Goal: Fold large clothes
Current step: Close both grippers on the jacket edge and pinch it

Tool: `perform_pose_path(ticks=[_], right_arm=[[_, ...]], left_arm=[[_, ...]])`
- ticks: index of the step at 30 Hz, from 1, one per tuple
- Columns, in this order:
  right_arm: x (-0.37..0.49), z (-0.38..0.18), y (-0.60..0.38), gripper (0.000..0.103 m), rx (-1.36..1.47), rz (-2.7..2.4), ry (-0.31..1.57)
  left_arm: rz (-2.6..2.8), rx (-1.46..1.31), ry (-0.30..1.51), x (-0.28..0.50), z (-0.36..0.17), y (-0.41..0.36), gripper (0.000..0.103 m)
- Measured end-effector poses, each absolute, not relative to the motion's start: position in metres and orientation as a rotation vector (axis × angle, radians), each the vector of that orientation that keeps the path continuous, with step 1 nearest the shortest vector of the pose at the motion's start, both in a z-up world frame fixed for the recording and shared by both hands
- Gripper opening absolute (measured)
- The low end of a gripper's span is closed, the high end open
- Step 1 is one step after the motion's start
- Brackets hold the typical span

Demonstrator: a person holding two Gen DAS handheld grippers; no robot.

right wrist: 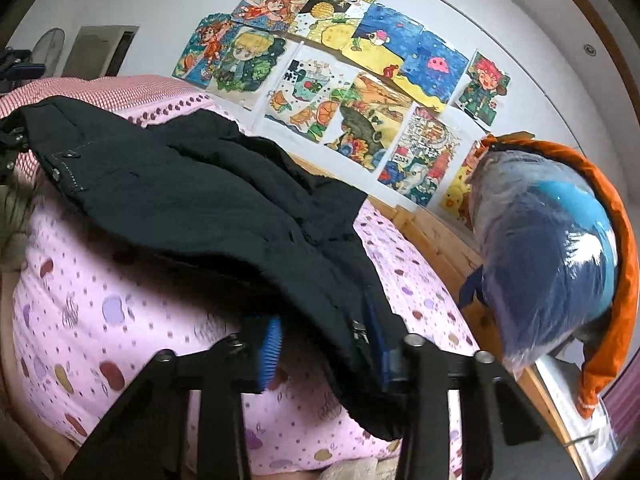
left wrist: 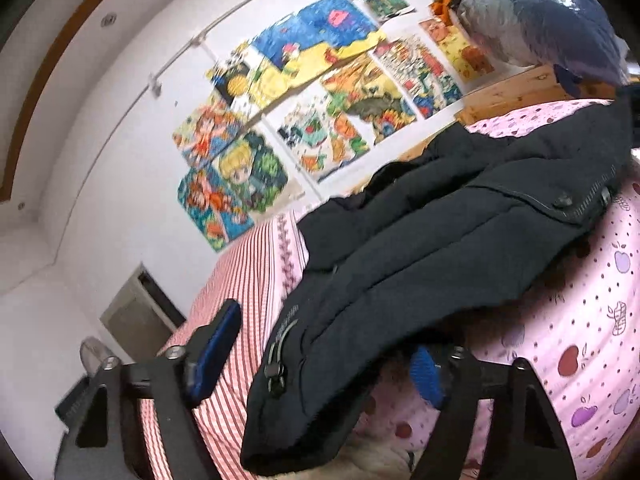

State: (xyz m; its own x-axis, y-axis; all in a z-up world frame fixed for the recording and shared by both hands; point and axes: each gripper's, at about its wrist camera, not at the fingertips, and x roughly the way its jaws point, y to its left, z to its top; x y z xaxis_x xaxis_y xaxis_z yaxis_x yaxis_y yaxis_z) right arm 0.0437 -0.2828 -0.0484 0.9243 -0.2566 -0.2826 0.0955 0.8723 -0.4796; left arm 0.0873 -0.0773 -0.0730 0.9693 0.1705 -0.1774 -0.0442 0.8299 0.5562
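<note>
A large dark navy padded jacket (left wrist: 432, 240) lies spread on a bed with a pink apple-print quilt (left wrist: 592, 320). My left gripper (left wrist: 320, 360) has its blue-padded fingers (left wrist: 216, 356) wide apart, with the jacket's zippered hem hanging between them. In the right wrist view the jacket (right wrist: 224, 200) drapes over the quilt (right wrist: 120, 320). My right gripper (right wrist: 324, 356) straddles the jacket's zipper edge, its blue pads (right wrist: 270, 354) on either side of the cloth, with a gap between them.
A red-striped sheet (left wrist: 240, 280) lies at the bed's left end. Children's drawings (right wrist: 340, 80) cover the white wall. A plastic-wrapped blue and orange bundle (right wrist: 552, 264) sits on the wooden bed frame (right wrist: 440, 232) at the right.
</note>
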Motion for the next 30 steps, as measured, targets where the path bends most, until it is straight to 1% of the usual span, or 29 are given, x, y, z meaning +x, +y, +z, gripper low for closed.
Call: perform_pose_path(ticks=[1,2,4,5,7,11,13,16,21,30], right_arm=[[0.045,-0.044,-0.283,0.028,-0.466,-0.19,0.339],[0.047,-0.039,-0.284,0.026,-0.453,-0.192,0.332],[0.052,-0.033,-0.284,0.023,-0.437,-0.198,0.321],[0.054,-0.03,-0.284,0.021,-0.432,-0.202,0.316],[0.056,-0.027,-0.283,0.02,-0.418,-0.209,0.306],[0.055,-0.026,-0.288,0.018,-0.346,-0.21,0.301],[0.052,-0.033,-0.292,0.015,-0.286,-0.2,0.298],[0.047,-0.041,-0.295,0.01,-0.259,-0.197,0.278],[0.03,-0.032,-0.295,0.006,-0.244,-0.222,0.18],[-0.02,0.003,-0.28,0.005,-0.259,-0.245,0.032]], left_arm=[[0.106,0.591,0.211,0.088,-0.07,-0.078,0.062],[0.098,0.596,0.197,0.089,-0.066,-0.08,0.06],[0.084,0.6,0.175,0.09,-0.06,-0.083,0.05],[0.081,0.602,0.168,0.091,-0.057,-0.084,0.047],[0.067,0.599,0.169,0.094,-0.054,-0.086,0.036],[0.035,0.518,0.173,0.102,-0.046,-0.08,0.029],[0.018,0.464,0.17,0.103,-0.044,-0.075,0.021],[-0.004,0.394,0.17,0.101,-0.04,-0.069,0.015],[-0.002,0.378,0.122,0.086,-0.035,-0.064,0.01],[-0.019,0.321,0.036,0.049,0.001,-0.05,0.007]])
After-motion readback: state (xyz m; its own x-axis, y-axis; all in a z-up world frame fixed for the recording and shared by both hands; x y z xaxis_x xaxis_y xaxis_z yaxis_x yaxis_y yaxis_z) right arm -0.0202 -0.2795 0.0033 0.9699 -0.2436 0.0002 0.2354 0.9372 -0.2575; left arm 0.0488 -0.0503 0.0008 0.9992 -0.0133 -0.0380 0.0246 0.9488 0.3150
